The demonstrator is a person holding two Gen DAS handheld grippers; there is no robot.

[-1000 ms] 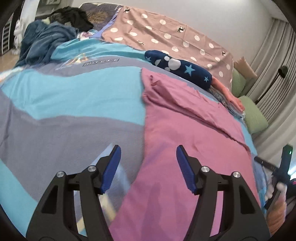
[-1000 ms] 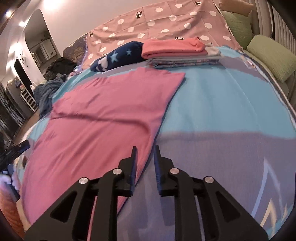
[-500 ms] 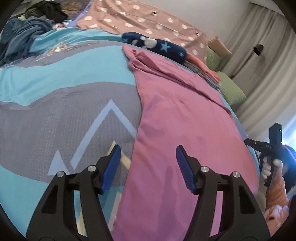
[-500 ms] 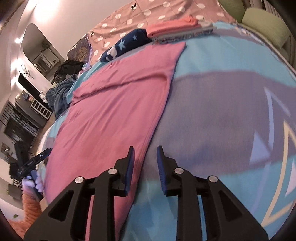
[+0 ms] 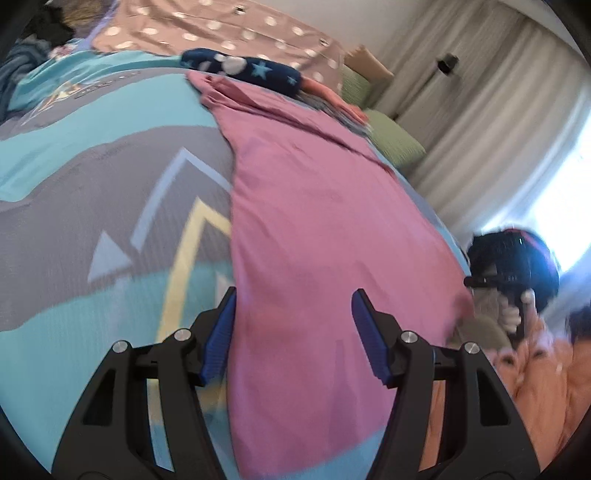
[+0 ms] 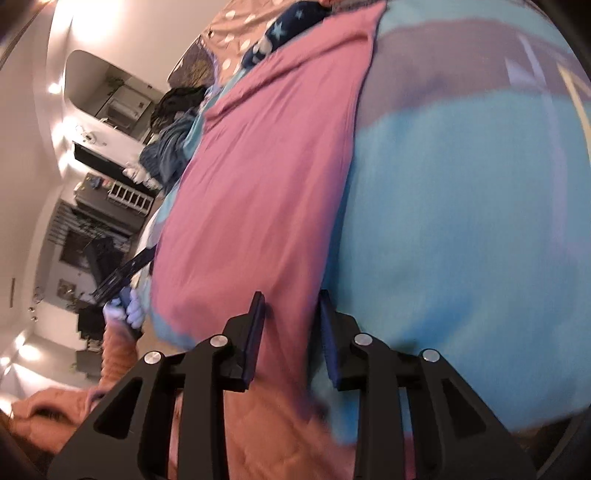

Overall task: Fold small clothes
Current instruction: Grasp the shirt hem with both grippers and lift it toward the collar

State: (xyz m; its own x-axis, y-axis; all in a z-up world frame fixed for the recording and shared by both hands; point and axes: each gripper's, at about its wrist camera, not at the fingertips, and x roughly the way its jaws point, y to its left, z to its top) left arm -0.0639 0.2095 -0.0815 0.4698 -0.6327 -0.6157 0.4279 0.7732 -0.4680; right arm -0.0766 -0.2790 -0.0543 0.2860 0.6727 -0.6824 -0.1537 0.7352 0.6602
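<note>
A long pink garment (image 5: 314, 221) lies flat on the bed, running from its near edge toward the pillows; it also shows in the right wrist view (image 6: 266, 155). My left gripper (image 5: 293, 332) is open over the garment's near left edge, fingers astride the cloth. My right gripper (image 6: 291, 332) is partly open over the garment's near right edge, with the pink edge between the fingers and nothing clamped. The right gripper (image 5: 517, 288) also shows at the bed's right side in the left wrist view.
The bed cover (image 5: 92, 177) is teal and grey with a yellow chevron. A navy star-print roll (image 5: 255, 72) and a stack of folded clothes (image 5: 332, 99) lie at the far end by a polka-dot pillow (image 5: 221, 29). Green cushions (image 5: 391, 136) and curtains stand right.
Both grippers have drawn back toward the near end of the bed, along the garment's two long edges. The right gripper's fingers have spread wider; the left stays open.
</note>
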